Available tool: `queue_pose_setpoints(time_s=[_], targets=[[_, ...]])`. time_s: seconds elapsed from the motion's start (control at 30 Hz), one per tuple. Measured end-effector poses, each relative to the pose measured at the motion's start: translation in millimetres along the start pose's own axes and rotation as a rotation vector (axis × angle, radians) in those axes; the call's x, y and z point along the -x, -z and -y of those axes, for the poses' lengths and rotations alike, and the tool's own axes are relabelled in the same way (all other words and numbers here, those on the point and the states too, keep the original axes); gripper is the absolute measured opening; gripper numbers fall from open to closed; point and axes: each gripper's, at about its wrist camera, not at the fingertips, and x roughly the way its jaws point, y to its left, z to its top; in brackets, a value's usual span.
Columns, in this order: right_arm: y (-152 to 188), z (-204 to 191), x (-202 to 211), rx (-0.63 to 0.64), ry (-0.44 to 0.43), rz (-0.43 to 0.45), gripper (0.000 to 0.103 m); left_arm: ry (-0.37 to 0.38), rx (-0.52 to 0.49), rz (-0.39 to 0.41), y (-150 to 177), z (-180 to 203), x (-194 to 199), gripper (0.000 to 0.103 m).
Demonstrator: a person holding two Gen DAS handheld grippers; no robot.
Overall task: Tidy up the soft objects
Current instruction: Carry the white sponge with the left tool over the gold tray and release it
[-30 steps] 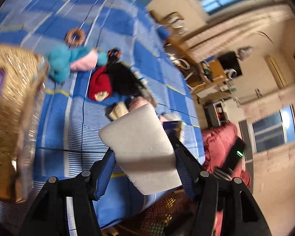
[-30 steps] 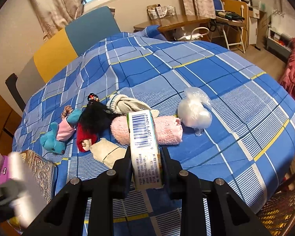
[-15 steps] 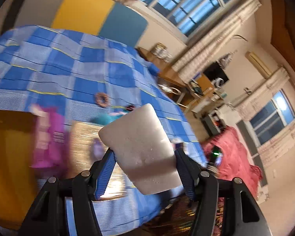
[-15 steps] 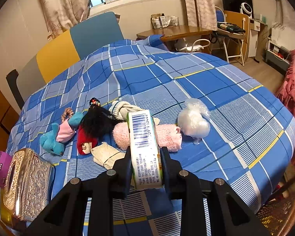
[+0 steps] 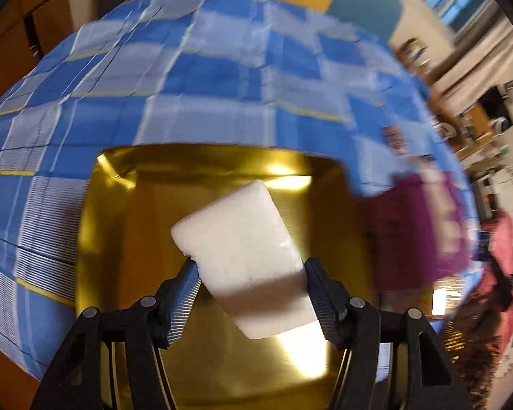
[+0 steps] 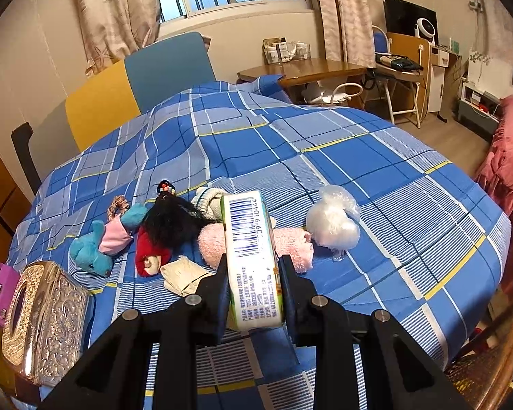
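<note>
Left gripper: jaws pinching a white rectangular foam sponge block by its long sides. Block is matte, rounded at the corners, faintly pitted, tilted up and to the left. It hangs over a shiny gold square metal tray that lies on the blue-and-white checked cloth. Blurred purple packet just right of the tray.

Right gripper: jaws pressed on a white-and-green wrapped tissue pack, barcode face upward, held above the cloth. Beyond it on the cloth: rolled pink fluffy towel, crumpled clear plastic bag, black-haired doll in red, teal plush dolphin in a pink top. Embossed silver tissue box at lower left.
</note>
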Motion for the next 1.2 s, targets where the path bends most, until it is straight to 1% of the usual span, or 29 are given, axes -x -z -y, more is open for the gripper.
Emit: queue_pose_setpoints(time_s=[0.07, 0.17, 0.27, 0.33, 0.4, 0.57, 0.7, 0.77, 0.83, 0.87, 0.93, 0.97, 1.0, 1.07, 1.1, 1.2], targets=[[0, 0, 0, 0.000, 0.004, 0.003, 0.027, -0.032, -0.002, -0.031, -6, -15, -15, 0.063], [-1, 1, 0, -0.001, 0.013, 0.006, 0.027, -0.117, -0.045, -0.089, -16, -30, -35, 0.064], [-1, 0, 0, 0.000, 0.011, 0.011, 0.027, -0.190, -0.070, -0.118, -26, -42, -51, 0.066], [0, -1, -1, 0.006, 0.012, 0.010, 0.027, -0.222, -0.096, -0.103, -32, -46, -55, 0.069], [0, -2, -2, 0.016, 0.019, 0.008, 0.027, -0.228, -0.131, -0.087, -35, -46, -57, 0.072], [1, -6, -2, 0.039, 0.021, 0.007, 0.027, -0.301, -0.166, -0.097, -33, -43, -64, 0.074], [2, -9, -2, 0.056, 0.021, 0.009, 0.027, -0.322, -0.203, -0.020, -32, -40, -53, 0.081], [2, -10, -1, 0.061, 0.020, 0.009, 0.027, -0.334, -0.275, 0.018, -30, -33, -49, 0.083], [2, -10, -1, 0.062, 0.019, 0.011, 0.027, -0.347, -0.310, 0.015, -31, -29, -49, 0.083], [2, -11, -1, 0.064, 0.020, 0.012, 0.027, -0.351, -0.311, 0.013, -32, -29, -49, 0.083], [2, -10, 1, 0.062, 0.017, 0.018, 0.027, -0.333, -0.252, 0.036, -34, -36, -42, 0.083], [2, -10, 1, 0.058, 0.013, 0.021, 0.027, -0.314, -0.196, 0.057, -34, -41, -35, 0.083], [2, -10, 2, 0.055, 0.011, 0.022, 0.027, -0.297, -0.161, 0.070, -35, -46, -33, 0.083], [2, -8, 3, 0.047, 0.006, 0.024, 0.027, -0.225, -0.060, 0.108, -28, -53, -17, 0.082], [2, -9, 4, 0.047, 0.004, 0.024, 0.027, -0.164, -0.002, 0.139, -21, -57, -7, 0.082], [2, -11, 4, 0.019, -0.002, 0.003, 0.027, -0.038, 0.103, 0.193, -3, -60, 11, 0.082]])
